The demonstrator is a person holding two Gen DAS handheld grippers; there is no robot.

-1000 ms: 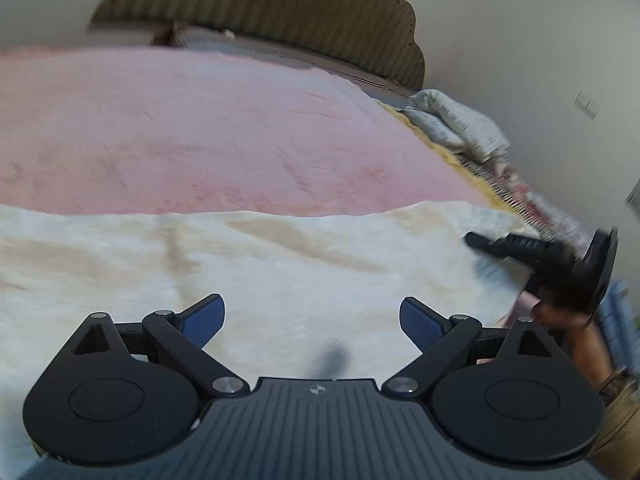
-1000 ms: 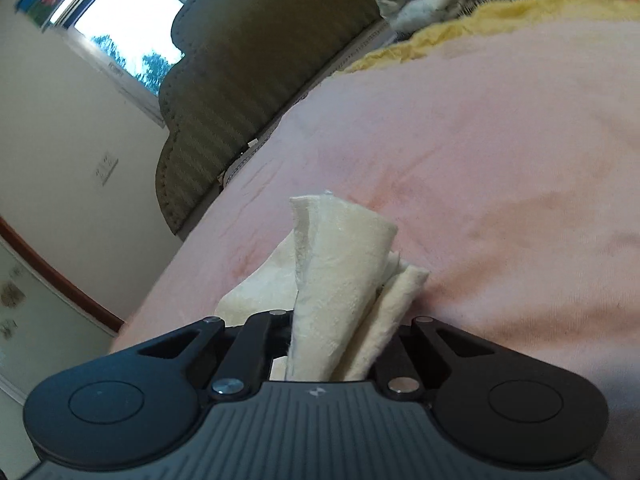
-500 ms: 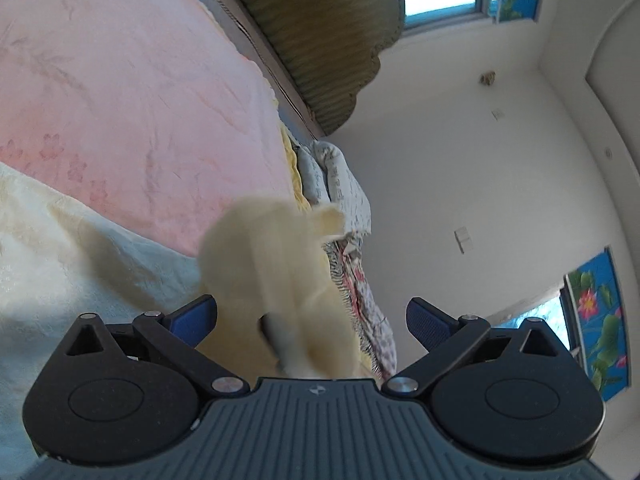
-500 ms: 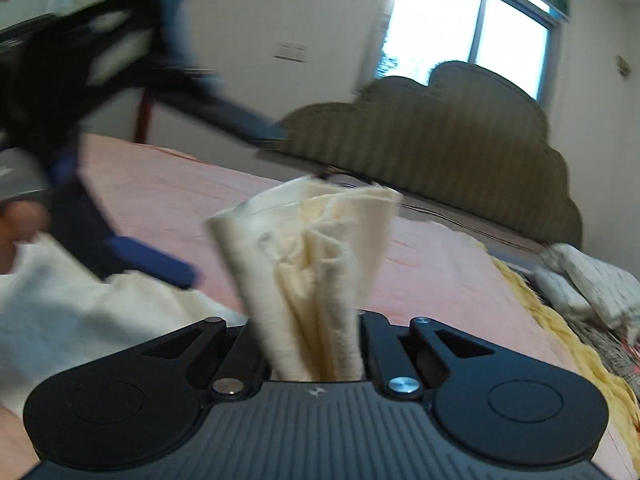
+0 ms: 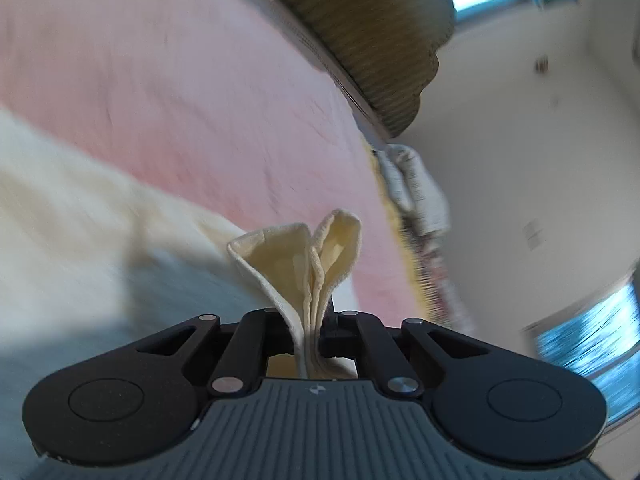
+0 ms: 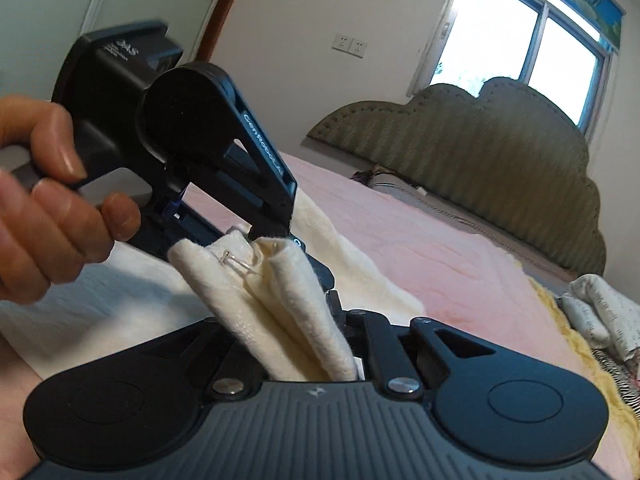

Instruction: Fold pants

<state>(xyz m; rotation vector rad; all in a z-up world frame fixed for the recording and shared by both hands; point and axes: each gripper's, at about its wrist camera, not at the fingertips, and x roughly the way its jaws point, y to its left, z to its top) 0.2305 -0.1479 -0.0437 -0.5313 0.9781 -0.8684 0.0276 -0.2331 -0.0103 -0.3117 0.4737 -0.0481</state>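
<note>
**Q:** What is the status of the left claw (image 5: 316, 332)?

**A:** Pressed together on a gathered bunch of the cream-coloured, textured fabric pants (image 5: 304, 264). The cloth rises out of the pinch point in two rounded folds. The left claw also shows in the right wrist view (image 6: 276, 236), gripped by the person's left hand (image 6: 52, 196); its tip meets the same cloth bundle there.

**Q:** And the right claw (image 6: 320, 360)?

**A:** Also closed on the pants (image 6: 280, 304). Several thick layers stand up between its black fingers and lean toward the left claw. A small clear plastic tag fastener (image 6: 236, 262) sits on the upper fold.

**Q:** Where is the remainder of the garment?

**A:** It lies on the bed, spread over the pink bedspread (image 5: 180, 92). In the left wrist view the cloth trails down and to the left from the pinched bunch; that area is blurred. In the right wrist view it lies behind and beside the two claws, on the pink bedspread (image 6: 440, 248).

**Q:** How do the two claws stand relative to each other?

**A:** Just beside one another, both holding raised parts of the same garment above the bed surface.

**Q:** What surrounds the bed?

**A:** An olive-green scalloped padded headboard (image 6: 480, 140) at the far end, a window (image 6: 520, 40) above it, and a folded pale patterned quilt (image 6: 604, 312) at the right edge of the bed.
</note>
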